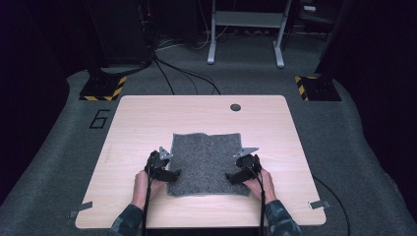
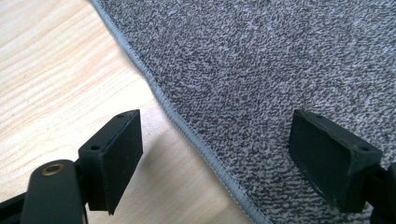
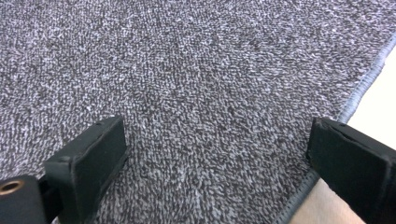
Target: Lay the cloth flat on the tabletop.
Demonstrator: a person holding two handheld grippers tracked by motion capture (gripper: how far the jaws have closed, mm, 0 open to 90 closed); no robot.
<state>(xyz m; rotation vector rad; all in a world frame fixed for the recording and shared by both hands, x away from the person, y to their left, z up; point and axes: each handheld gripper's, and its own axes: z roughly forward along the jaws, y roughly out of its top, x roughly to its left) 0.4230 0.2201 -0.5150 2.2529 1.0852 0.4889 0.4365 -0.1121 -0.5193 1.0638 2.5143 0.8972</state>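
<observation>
We see the grey towel (image 1: 206, 162) flat on the table (image 1: 147, 118), near edge toward us. Left gripper (image 1: 169, 173) and right gripper (image 1: 235, 177), both spread and empty, straddle its side hems (image 2: 187, 130) near the front corners, equally close.

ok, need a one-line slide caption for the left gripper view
Left gripper open, straddling the stitched edge of the grey towel on the wooden table.

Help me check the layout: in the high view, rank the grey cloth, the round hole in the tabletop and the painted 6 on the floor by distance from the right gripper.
1. Grey cloth: right under the right gripper, at the cloth's near right corner.
2. Round hole: toward the table's far edge.
3. Painted 6: on the floor beyond the table's left side.
</observation>
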